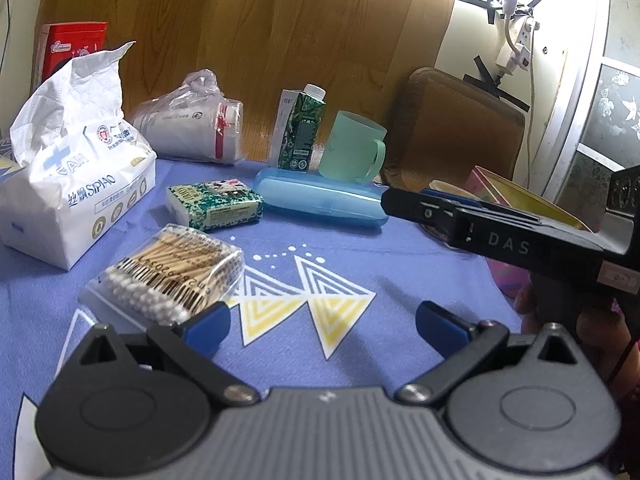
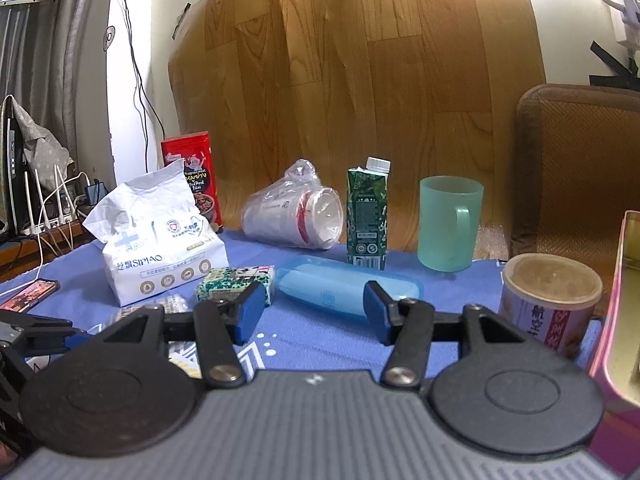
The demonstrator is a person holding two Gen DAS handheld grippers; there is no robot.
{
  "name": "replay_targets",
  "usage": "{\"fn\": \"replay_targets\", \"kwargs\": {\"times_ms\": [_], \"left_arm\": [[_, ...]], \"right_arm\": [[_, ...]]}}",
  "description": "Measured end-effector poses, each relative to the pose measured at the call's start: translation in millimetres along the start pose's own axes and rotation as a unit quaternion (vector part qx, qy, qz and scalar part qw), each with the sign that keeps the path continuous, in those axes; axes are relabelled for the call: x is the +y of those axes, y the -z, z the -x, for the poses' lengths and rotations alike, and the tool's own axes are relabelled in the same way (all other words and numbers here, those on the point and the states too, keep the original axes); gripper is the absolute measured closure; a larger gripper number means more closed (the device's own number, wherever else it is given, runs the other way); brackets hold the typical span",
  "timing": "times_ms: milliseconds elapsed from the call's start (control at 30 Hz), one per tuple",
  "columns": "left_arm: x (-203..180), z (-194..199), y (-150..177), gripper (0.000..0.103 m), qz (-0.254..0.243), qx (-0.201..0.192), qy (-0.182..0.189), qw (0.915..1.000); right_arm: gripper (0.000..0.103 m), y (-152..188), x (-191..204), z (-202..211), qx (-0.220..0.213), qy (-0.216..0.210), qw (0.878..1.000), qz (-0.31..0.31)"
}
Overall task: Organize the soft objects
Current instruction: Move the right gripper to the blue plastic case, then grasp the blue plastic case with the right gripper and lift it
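Note:
A white pack of tissues (image 1: 76,184) (image 2: 160,248) stands at the left of the blue tablecloth (image 1: 380,264), one sheet sticking up. A small green tissue packet (image 1: 216,204) (image 2: 236,280) lies beside it. In front of that is a clear bag of cotton swabs (image 1: 172,276), just past my left gripper's left finger. My left gripper (image 1: 322,320) is open wide over bare cloth, nothing between its fingers. My right gripper (image 2: 314,306) (image 1: 404,202) is open too, empty, pointing at the blue case (image 2: 344,284).
A bag of paper cups (image 2: 296,216), a green carton (image 2: 367,216) and a green mug (image 2: 448,224) line the back edge. A red box (image 2: 192,168) stands behind the tissues. A can (image 2: 548,300) and a pink tin (image 2: 624,300) sit right; a phone (image 2: 28,294) lies left.

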State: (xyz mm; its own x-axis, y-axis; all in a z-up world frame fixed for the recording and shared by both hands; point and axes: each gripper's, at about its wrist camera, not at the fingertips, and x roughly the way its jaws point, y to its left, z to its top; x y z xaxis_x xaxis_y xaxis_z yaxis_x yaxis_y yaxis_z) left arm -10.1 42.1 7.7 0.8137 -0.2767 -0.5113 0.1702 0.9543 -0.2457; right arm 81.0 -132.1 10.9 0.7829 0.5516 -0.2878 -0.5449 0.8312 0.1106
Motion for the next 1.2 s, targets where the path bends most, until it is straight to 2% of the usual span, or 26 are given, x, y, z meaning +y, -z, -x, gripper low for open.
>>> {"fn": "replay_targets", "kwargs": {"times_ms": [400,600,667,767,967,1100,1200], "left_arm": [[1.7,2.1,-1.2,0.001,-0.003,-0.007,0.006,1.0],[7.3,6.9,-1.1,0.001,0.013,-0.019,0.023,0.9995],[10.0,7.5,-1.2,0.001,0.021,-0.021,0.03,0.9991],[14.8,7.9,-1.7,0.001,0.034,-0.023,0.036,0.9985],[16.7,7.9,-1.9,0.001,0.04,-0.025,0.041,0.998],[18.6,6.8,-2.3,0.001,0.043,-0.024,0.047,0.9977],[20.2,6.4,-2.2,0.001,0.049,-0.022,0.049,0.9974]], "right_arm": [[0.045,-0.2,-3.4,-1.2,0.006,0.006,1.0,-0.012],[0.044,-5.3,-14.6,-15.3,0.035,0.029,0.998,-0.035],[0.039,-10.7,-13.0,-22.5,0.044,0.021,0.999,-0.017],[0.02,-20.5,-5.2,-40.0,0.055,0.02,0.997,0.047],[0.015,-17.5,7.7,-97.2,0.145,0.031,0.976,0.159],[0.014,-6.9,15.0,-107.4,0.14,0.056,0.963,0.222],[0.014,-8.6,12.1,-112.0,0.137,0.061,0.961,0.231]]}}
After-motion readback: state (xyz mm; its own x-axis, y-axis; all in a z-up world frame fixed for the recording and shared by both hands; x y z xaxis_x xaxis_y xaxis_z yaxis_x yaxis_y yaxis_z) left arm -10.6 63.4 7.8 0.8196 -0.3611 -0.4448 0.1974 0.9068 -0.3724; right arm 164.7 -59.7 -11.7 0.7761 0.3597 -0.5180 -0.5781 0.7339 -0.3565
